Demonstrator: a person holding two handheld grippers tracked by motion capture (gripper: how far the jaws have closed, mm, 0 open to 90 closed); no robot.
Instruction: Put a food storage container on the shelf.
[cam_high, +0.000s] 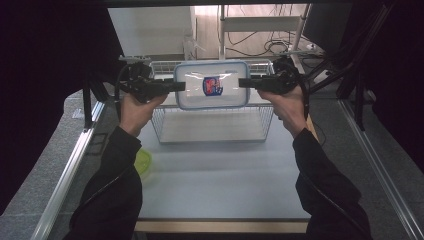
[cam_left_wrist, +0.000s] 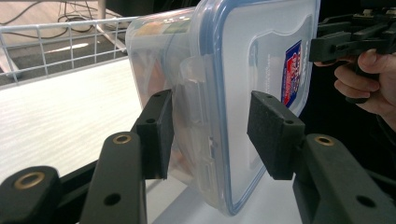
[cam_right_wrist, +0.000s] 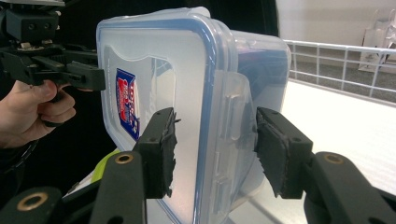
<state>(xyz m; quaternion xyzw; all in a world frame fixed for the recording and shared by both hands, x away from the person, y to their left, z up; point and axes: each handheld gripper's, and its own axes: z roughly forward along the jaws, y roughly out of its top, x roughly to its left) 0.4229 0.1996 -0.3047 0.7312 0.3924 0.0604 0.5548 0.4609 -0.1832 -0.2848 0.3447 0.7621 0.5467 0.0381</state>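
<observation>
Fingers of left gripper (cam_high: 181, 86) and right gripper (cam_high: 242, 83) clamp lidded container (cam_high: 212, 84) above wire basket (cam_high: 212, 127) on white table (cam_high: 215, 185).

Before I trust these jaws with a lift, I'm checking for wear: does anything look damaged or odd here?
Yes. In the right gripper view, the black foam pads are ragged and torn along their edges where they clamp the lidded plastic container. The left gripper's pads look clean-edged. The container itself looks intact, lid shut, held above the wire basket.
</observation>
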